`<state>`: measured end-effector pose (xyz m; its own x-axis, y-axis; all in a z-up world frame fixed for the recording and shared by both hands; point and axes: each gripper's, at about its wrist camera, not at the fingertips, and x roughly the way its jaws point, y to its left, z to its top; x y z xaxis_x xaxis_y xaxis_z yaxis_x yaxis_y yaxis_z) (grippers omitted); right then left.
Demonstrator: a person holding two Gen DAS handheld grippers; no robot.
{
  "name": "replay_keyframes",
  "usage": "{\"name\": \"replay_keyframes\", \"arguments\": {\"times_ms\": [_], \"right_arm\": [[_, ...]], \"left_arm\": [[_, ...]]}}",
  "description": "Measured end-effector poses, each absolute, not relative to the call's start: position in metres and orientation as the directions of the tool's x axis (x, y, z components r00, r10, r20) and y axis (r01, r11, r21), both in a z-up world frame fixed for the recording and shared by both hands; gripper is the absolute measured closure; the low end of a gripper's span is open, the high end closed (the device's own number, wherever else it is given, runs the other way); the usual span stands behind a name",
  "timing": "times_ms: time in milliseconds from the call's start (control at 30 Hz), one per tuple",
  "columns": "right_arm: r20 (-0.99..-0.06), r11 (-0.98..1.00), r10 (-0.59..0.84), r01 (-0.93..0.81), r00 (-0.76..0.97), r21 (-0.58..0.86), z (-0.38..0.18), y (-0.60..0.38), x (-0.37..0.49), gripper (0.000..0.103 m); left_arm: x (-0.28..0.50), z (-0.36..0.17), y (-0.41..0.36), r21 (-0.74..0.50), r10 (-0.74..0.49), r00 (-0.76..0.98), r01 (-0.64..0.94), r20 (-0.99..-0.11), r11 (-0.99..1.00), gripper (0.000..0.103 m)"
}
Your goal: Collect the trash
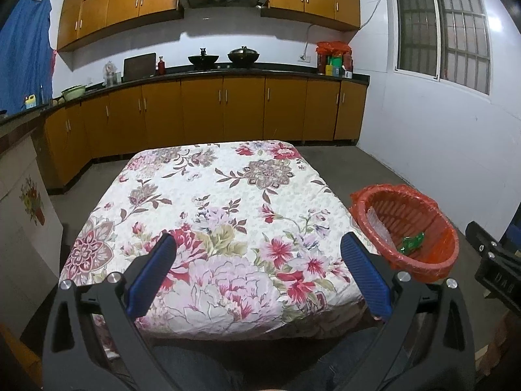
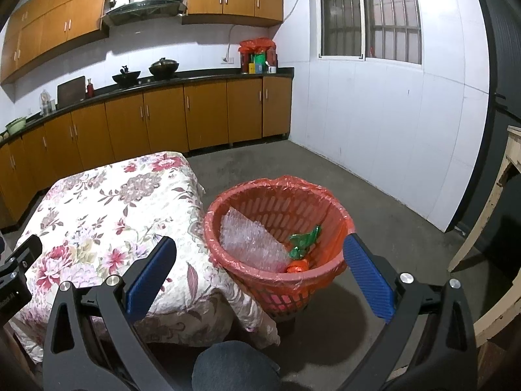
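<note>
A red basket (image 2: 250, 195) lined with a red plastic bag stands on the floor at the table's right side; the same red basket (image 1: 449, 238) shows at the right in the left wrist view. Inside lie clear bubble wrap (image 2: 250, 244), a green wrapper (image 2: 302, 241) and an orange piece (image 2: 298, 265). The low table (image 1: 228, 202) wears a floral cloth with nothing on it. My left gripper (image 1: 259, 242) hovers open over the table's near part. My right gripper (image 2: 260, 246) is open just in front of the basket, nothing between its fingers.
Brown kitchen cabinets (image 1: 202, 110) with a dark counter run along the back wall. A pale wooden frame (image 2: 495, 215) stands at the far right. Bare concrete floor (image 2: 374, 202) surrounds the basket. A person's knees (image 2: 234, 368) in jeans are at the bottom edge.
</note>
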<state>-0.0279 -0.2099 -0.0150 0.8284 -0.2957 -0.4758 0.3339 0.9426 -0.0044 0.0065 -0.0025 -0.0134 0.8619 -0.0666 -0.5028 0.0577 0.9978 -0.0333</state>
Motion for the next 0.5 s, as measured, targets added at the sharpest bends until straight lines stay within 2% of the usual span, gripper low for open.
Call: {"name": "replay_keyframes", "arguments": {"times_ms": [500], "right_arm": [[-0.482, 0.943, -0.293, 0.333, 0.826, -0.002, -0.0161, -0.2098, -0.029, 0.002]], "left_arm": [[0.0043, -0.0127, -0.0036, -0.037, -0.067, 0.861, 0.055, -0.504, 0.998, 0.004]]}}
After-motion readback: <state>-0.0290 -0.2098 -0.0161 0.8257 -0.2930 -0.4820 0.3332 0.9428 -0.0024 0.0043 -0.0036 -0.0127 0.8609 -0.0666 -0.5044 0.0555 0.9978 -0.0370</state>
